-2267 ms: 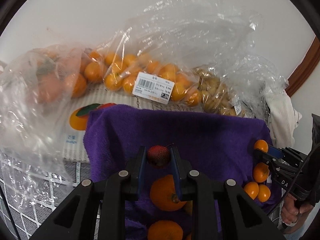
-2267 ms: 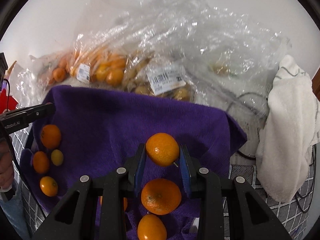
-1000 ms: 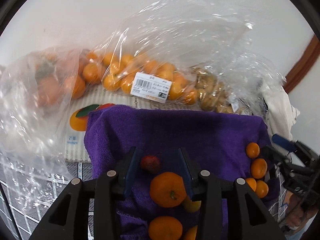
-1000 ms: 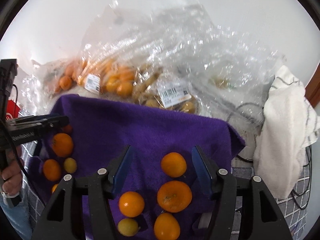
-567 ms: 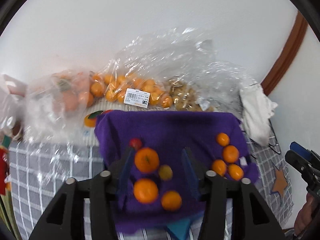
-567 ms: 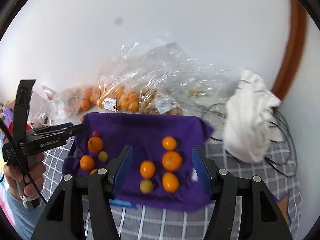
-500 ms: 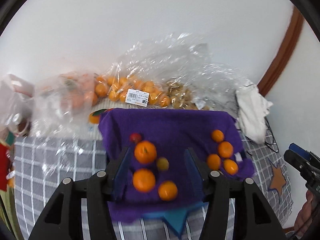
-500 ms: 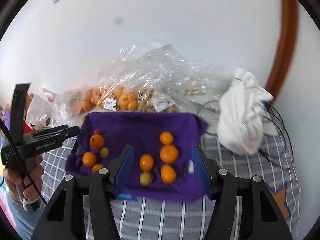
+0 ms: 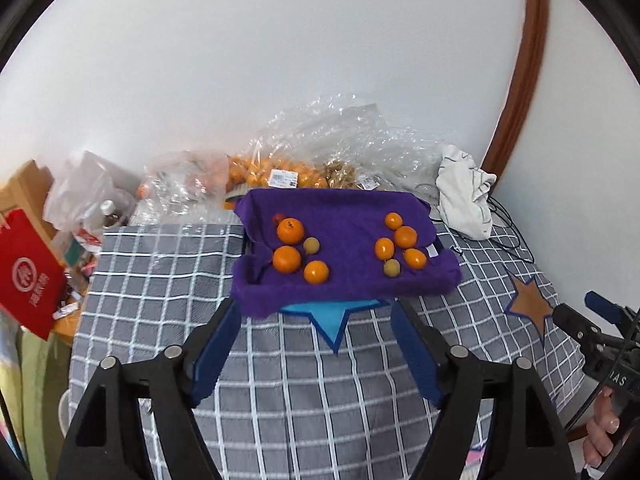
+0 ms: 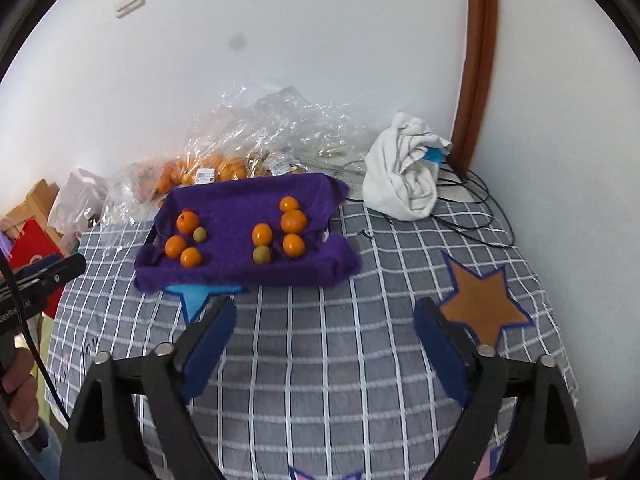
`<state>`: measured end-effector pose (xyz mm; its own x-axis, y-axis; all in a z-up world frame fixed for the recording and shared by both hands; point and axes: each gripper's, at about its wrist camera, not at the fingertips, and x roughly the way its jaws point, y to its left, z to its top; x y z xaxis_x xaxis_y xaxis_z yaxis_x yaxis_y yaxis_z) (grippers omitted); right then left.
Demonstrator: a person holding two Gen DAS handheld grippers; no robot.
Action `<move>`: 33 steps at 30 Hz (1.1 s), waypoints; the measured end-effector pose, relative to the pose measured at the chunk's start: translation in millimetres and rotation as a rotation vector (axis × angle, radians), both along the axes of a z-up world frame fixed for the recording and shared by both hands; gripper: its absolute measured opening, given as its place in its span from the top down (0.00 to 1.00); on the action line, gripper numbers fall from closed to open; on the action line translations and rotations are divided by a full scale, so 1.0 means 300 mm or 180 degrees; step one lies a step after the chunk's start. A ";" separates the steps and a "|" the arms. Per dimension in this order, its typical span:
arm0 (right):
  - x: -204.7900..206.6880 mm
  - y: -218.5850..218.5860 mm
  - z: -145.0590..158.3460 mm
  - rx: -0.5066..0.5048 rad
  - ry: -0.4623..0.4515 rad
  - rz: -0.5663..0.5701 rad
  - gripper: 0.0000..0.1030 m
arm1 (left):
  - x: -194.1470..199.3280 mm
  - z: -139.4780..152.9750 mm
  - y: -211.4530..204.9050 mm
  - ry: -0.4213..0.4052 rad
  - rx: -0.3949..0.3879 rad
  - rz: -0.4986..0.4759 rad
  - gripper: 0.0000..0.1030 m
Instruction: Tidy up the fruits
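From the left wrist, the left gripper [image 9: 316, 332], jaws just widened and empty, hangs near the purple towel [image 9: 344, 280] bearing the fruits [image 9: 290, 231], while from the right wrist the right gripper [image 10: 324, 320], likewise just spread, holds nothing above the checked cloth [image 10: 320, 360].

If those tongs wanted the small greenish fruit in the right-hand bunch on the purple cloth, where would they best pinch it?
Probably across the greenish fruit's widest middle, coming down from above. It is round and sits at the front of its bunch, with an orange fruit right behind and another close on its right. One finger would go on its bare left side and the other into the narrow space on its right.
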<state>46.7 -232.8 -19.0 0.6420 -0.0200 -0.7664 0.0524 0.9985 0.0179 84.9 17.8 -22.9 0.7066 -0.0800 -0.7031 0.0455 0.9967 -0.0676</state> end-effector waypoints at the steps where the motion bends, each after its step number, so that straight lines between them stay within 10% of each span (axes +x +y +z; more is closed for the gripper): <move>1: -0.025 0.003 0.007 -0.0041 -0.0026 -0.0007 0.11 | -0.030 0.008 -0.006 -0.0046 0.0020 -0.0004 0.22; 13: -0.307 0.015 0.129 -0.0080 -0.0476 0.0072 0.05 | -0.277 0.072 -0.087 -0.0360 0.0086 -0.0041 0.18; 33: -0.370 0.048 0.174 -0.0055 -0.0551 0.0062 0.05 | -0.333 0.102 -0.068 -0.0501 0.0072 0.0020 0.18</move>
<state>-64.2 -218.6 33.2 0.7648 -0.0185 -0.6440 0.0307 0.9995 0.0077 -14.8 -2.5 7.7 0.8086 -0.0608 -0.5852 0.0477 0.9981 -0.0378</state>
